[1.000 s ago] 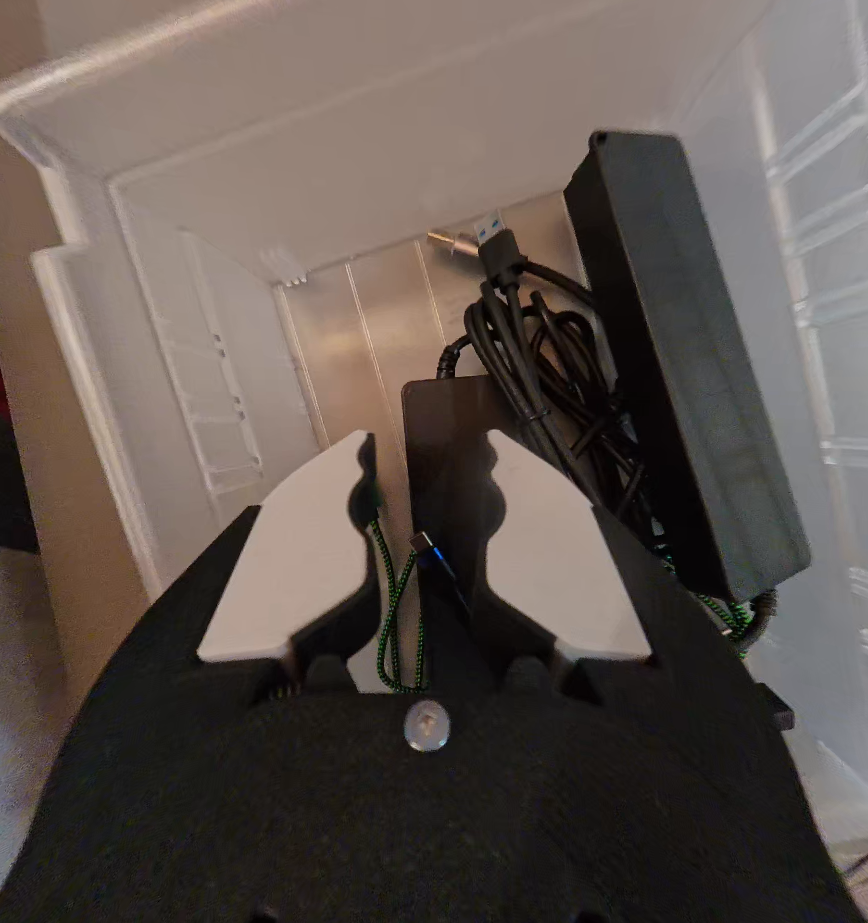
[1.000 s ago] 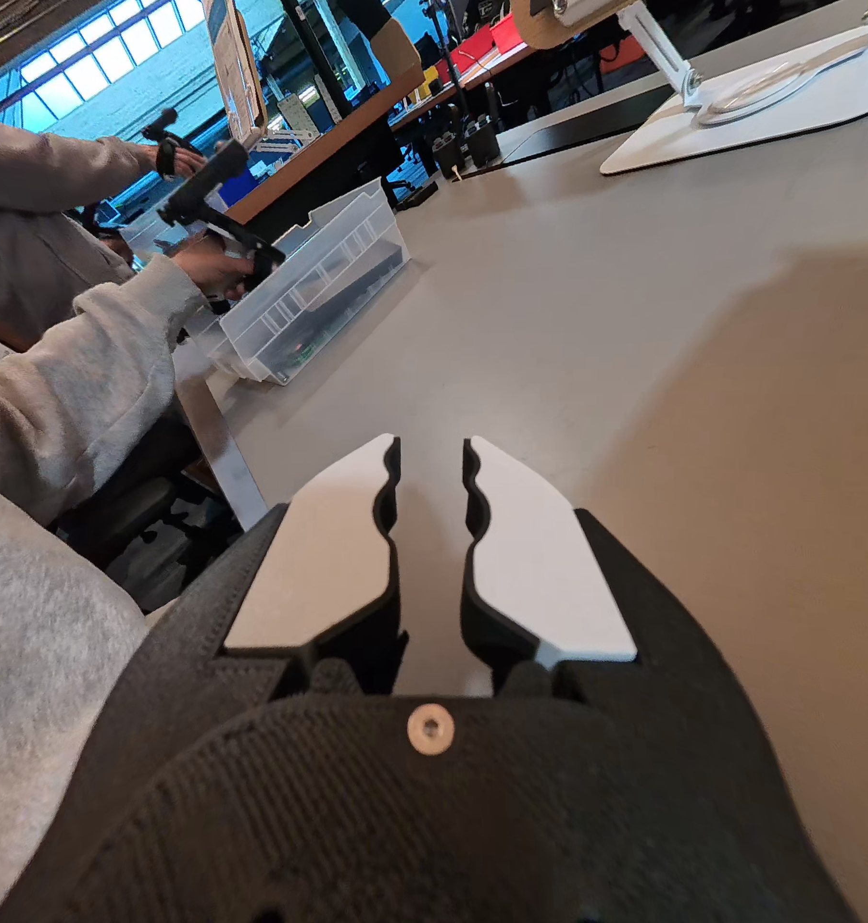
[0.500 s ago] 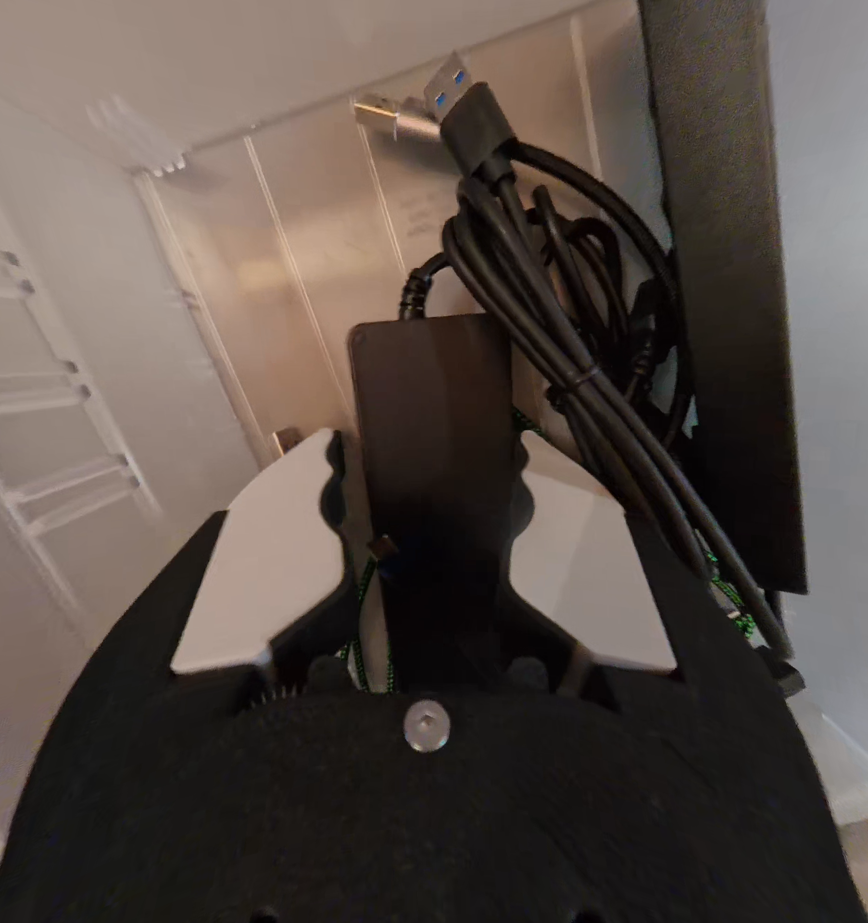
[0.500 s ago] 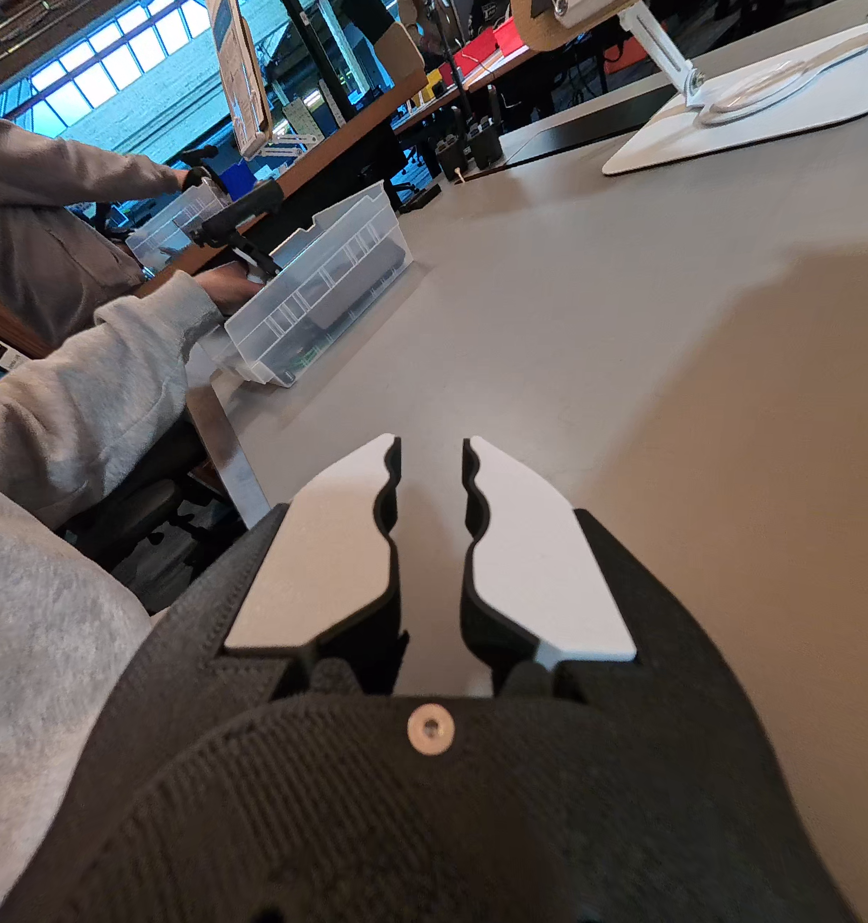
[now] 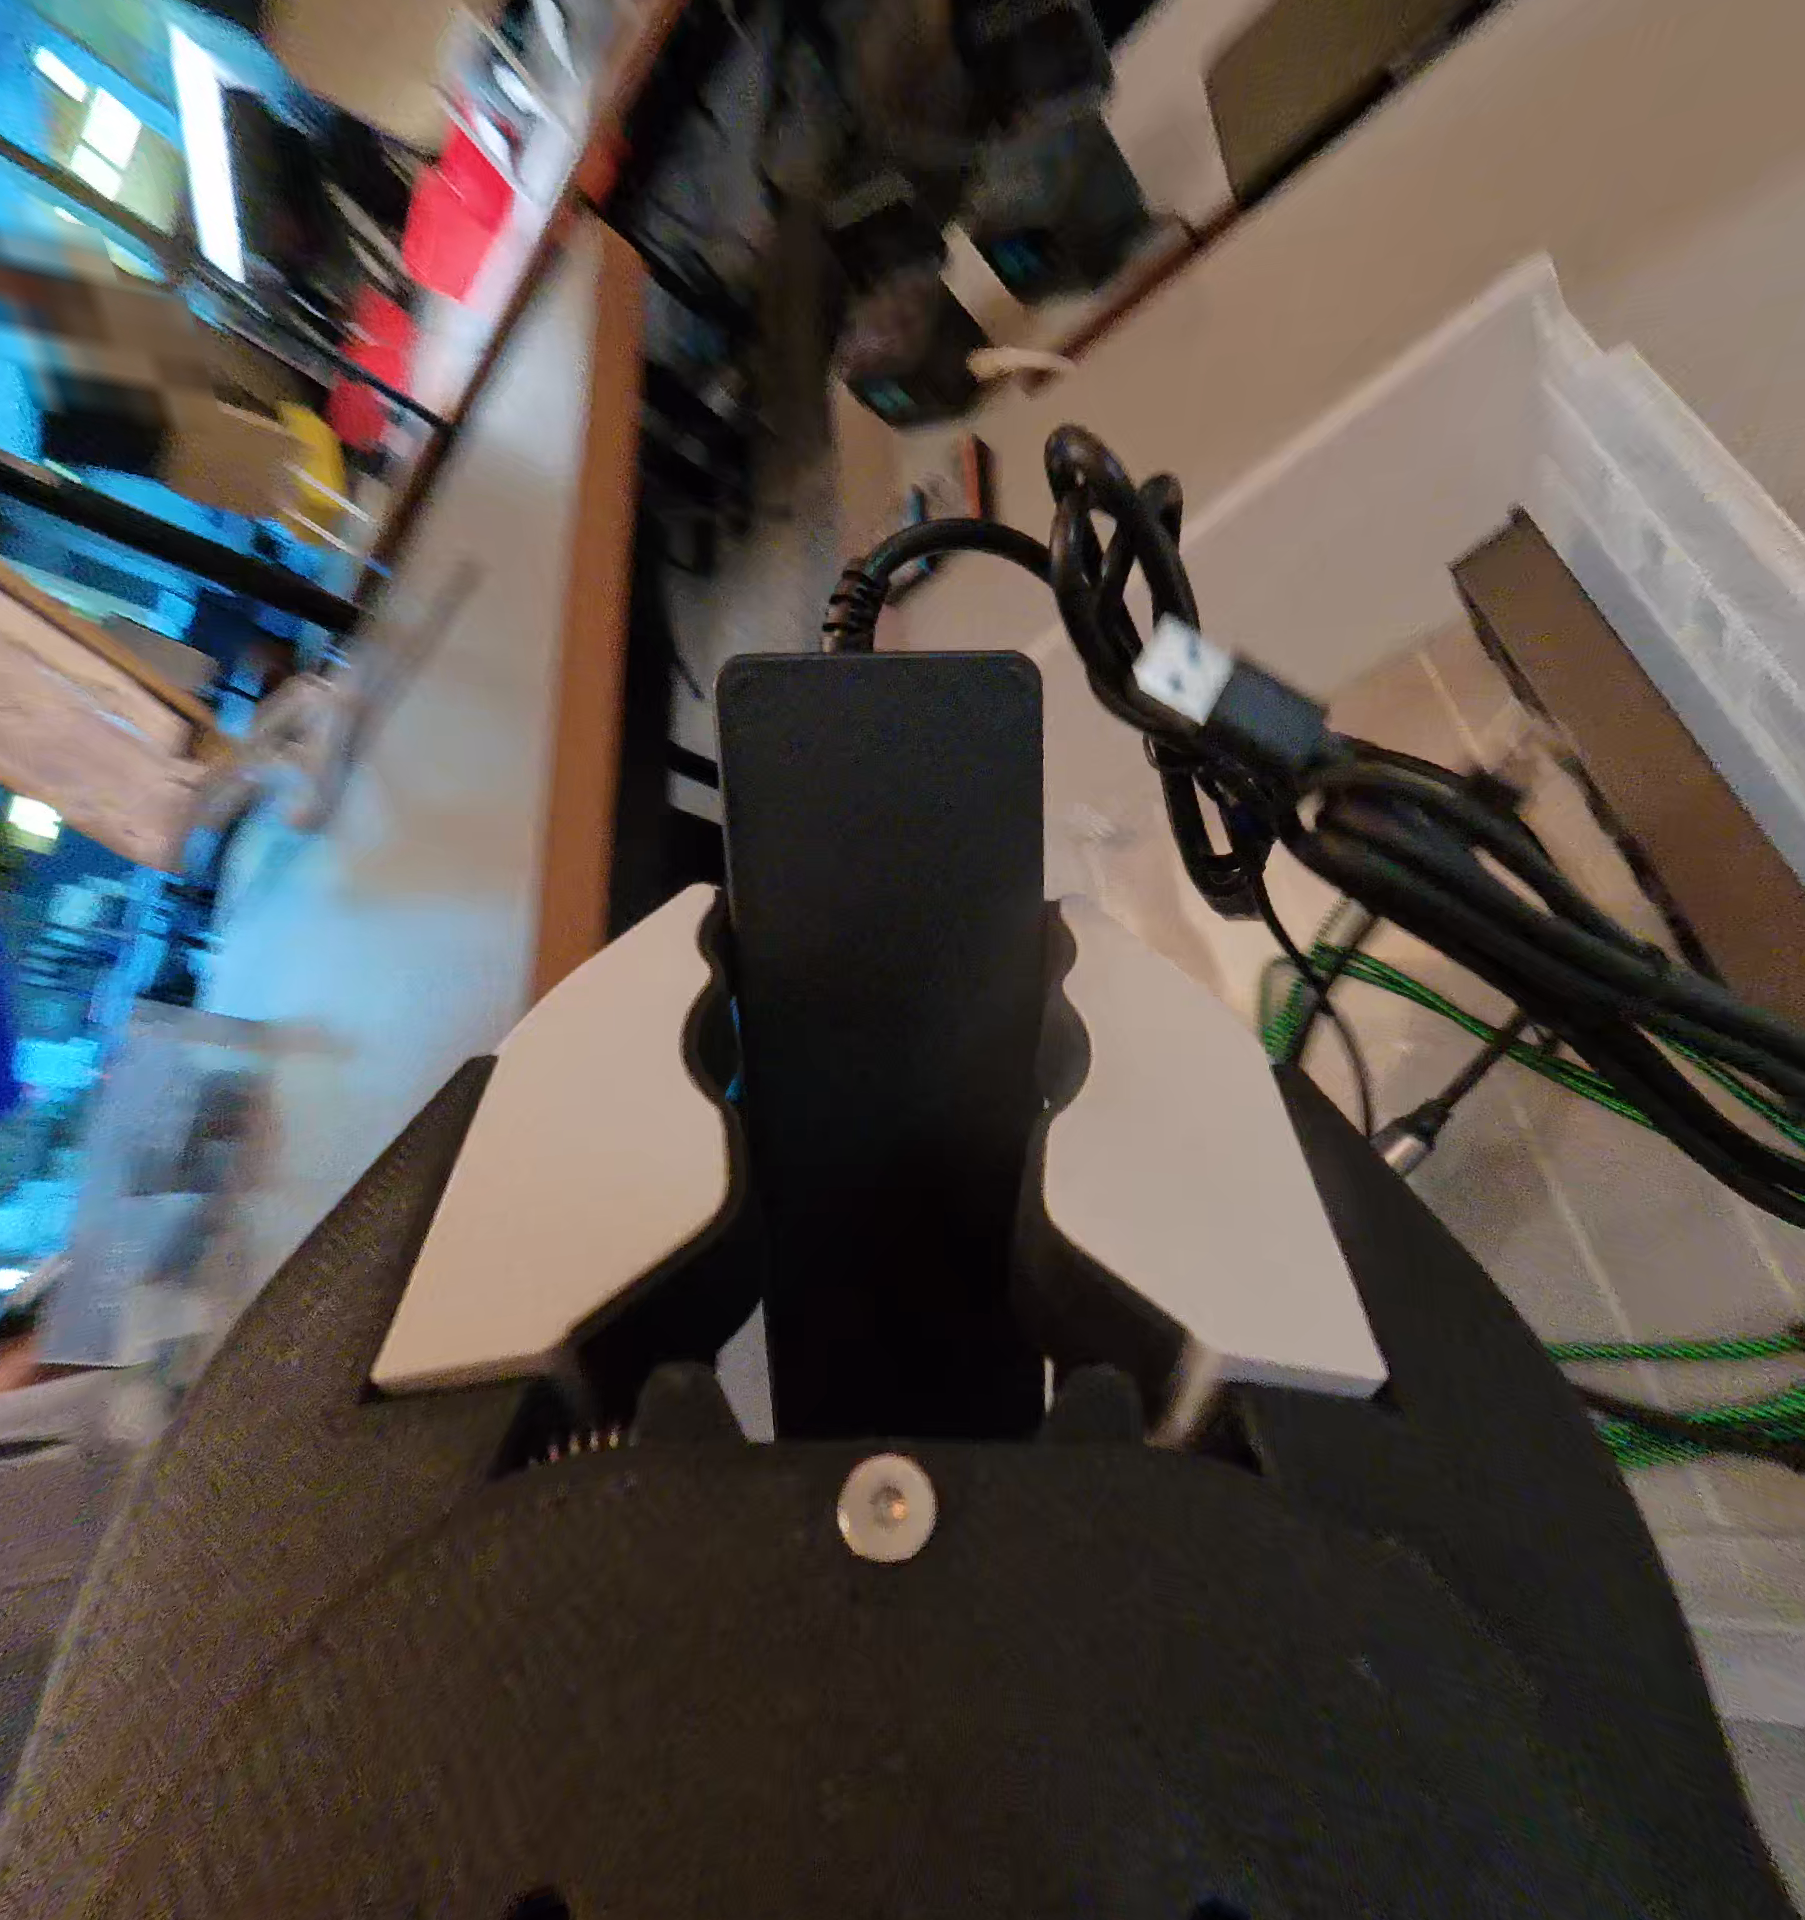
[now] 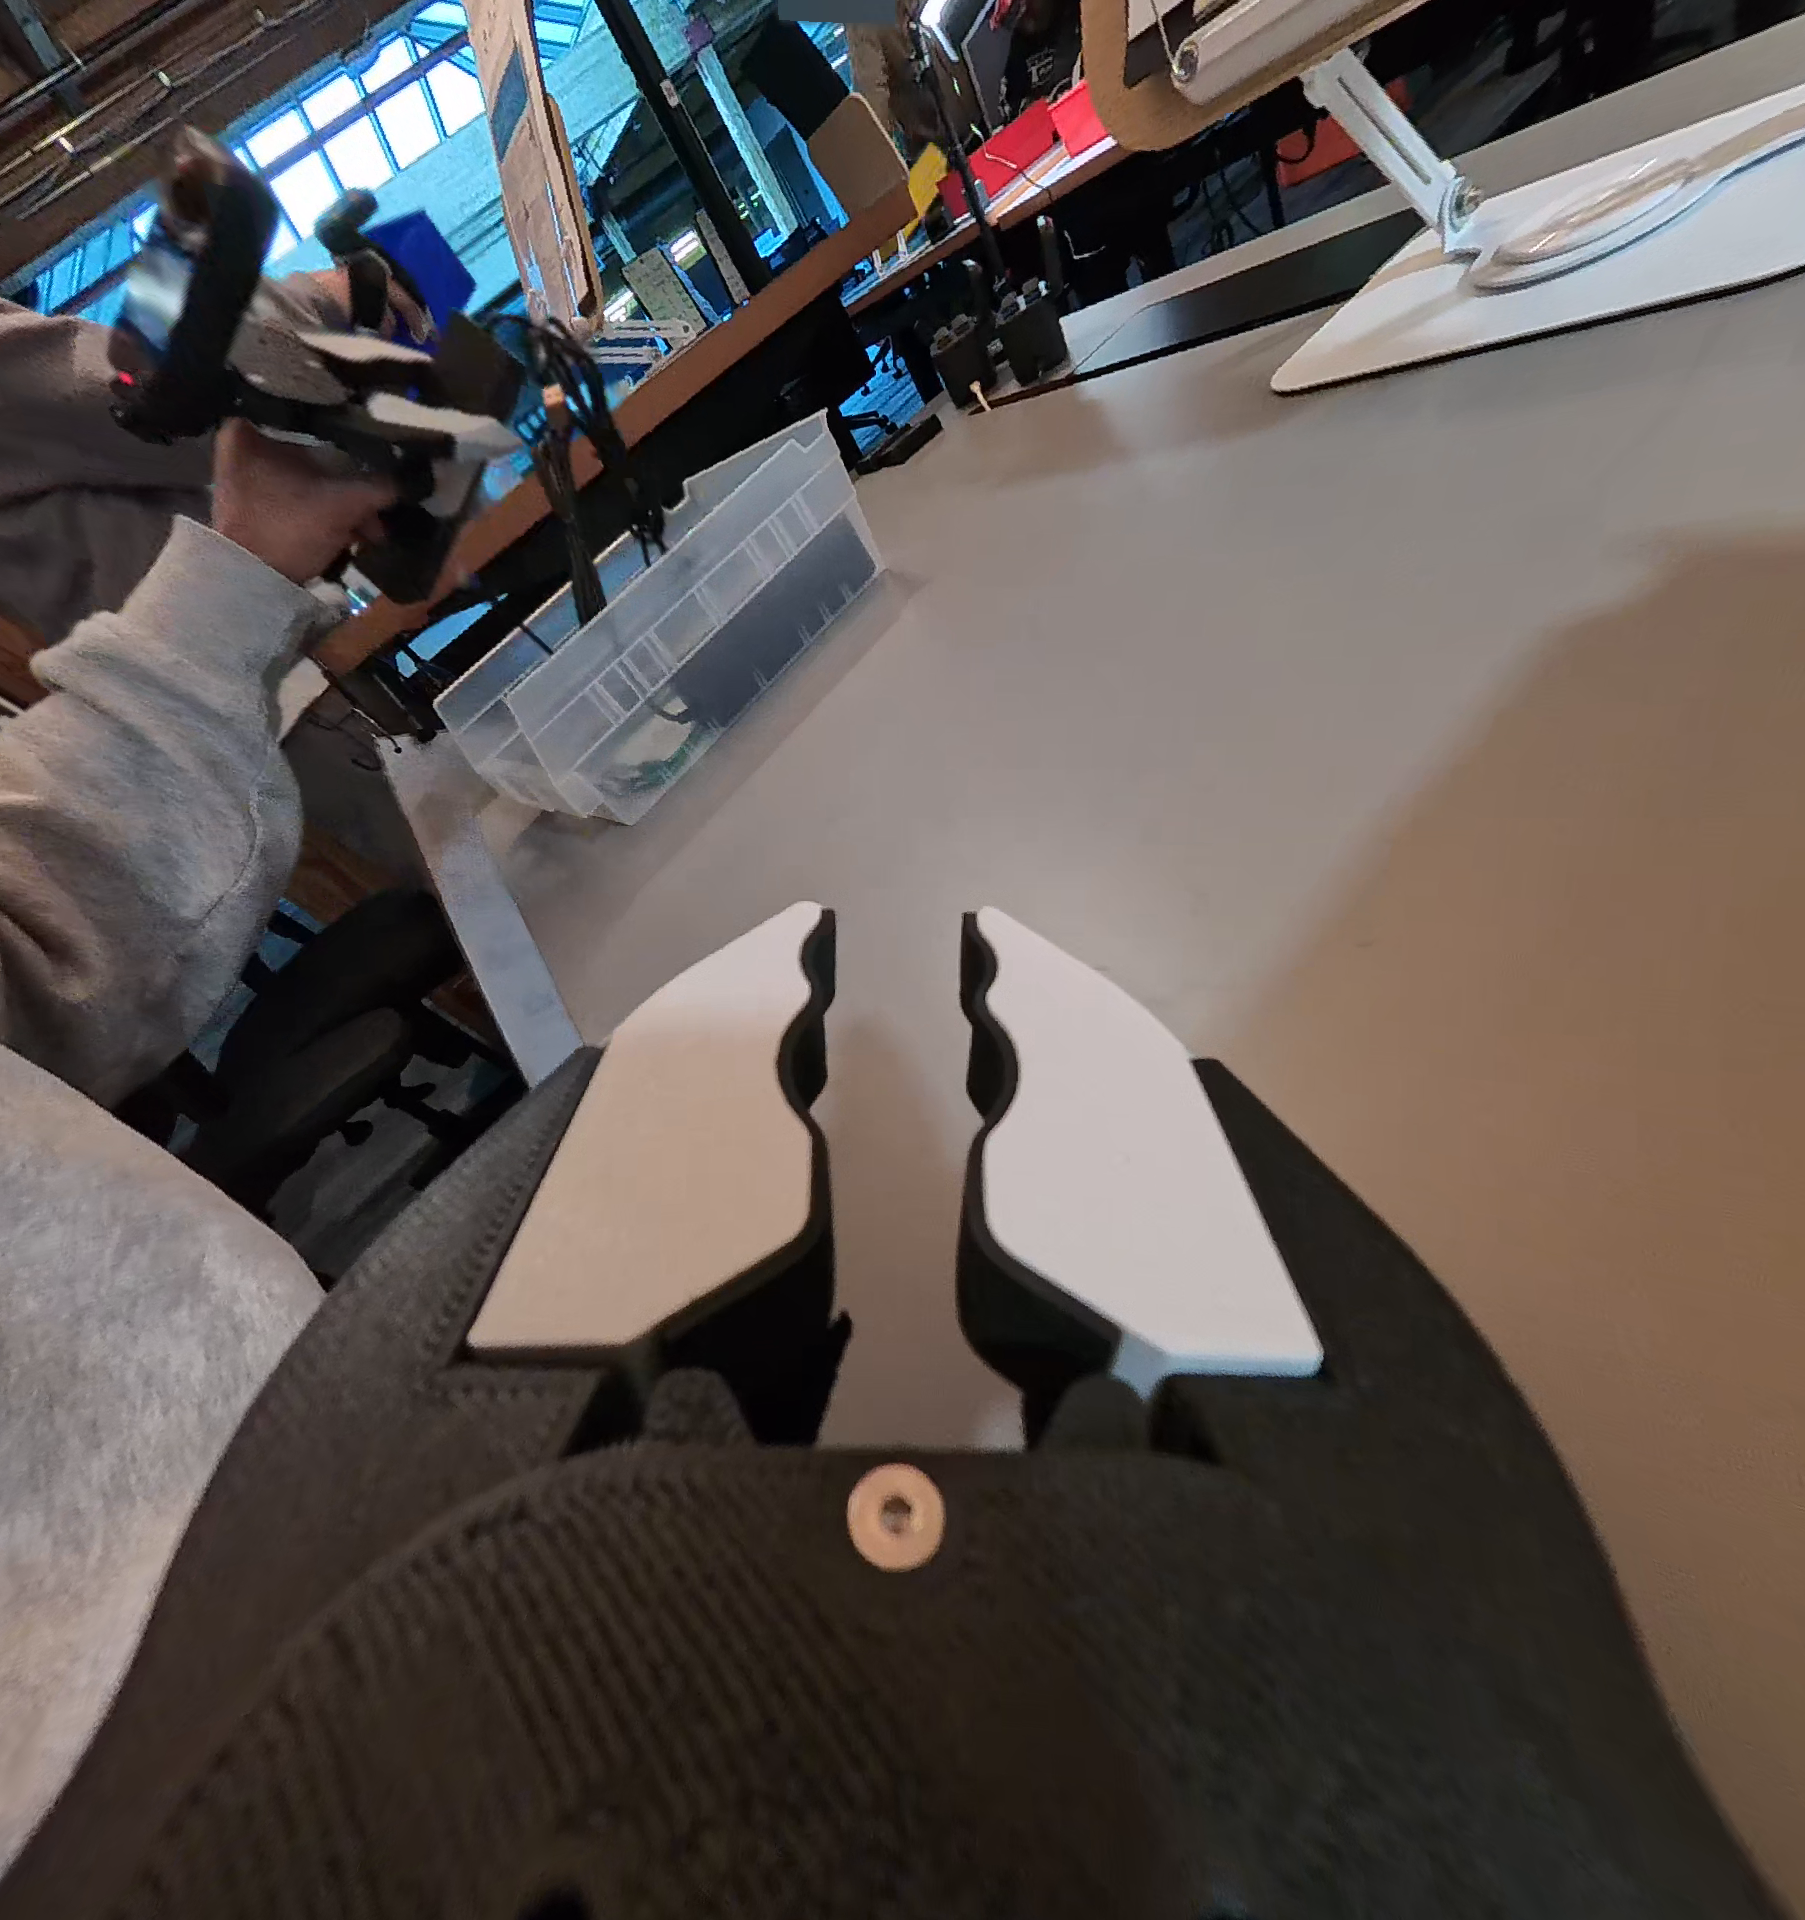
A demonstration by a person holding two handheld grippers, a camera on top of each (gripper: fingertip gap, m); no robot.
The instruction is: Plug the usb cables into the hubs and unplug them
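Note:
My left gripper [image 5: 882, 914] is shut on a flat black USB hub [image 5: 882, 935] and holds it in the air above the clear plastic bin [image 5: 1656, 540]. The hub's bundled black cable [image 5: 1397, 831] hangs to the right, its blue-tongued USB plug [image 5: 1204, 681] loose in the air. Green braided cables [image 5: 1563, 1070] trail back into the bin, where a second black hub [image 5: 1656, 769] leans on the wall. In the right wrist view the left gripper [image 6: 399, 405] shows far off, raised over the bin [image 6: 690, 634]. My right gripper [image 6: 896, 925] is open and empty, low over the grey table [image 6: 1293, 727].
A white monitor stand base [image 6: 1604, 239] sits on the table at the far right. A grey sleeve [image 6: 119, 790] and the table's left edge [image 6: 493, 894] lie left of my right gripper. Other desks and clutter stand behind the bin.
My left gripper closed on the black hub inside the bin and lifted it out, dragging its cable bundle up. My right gripper has not moved.

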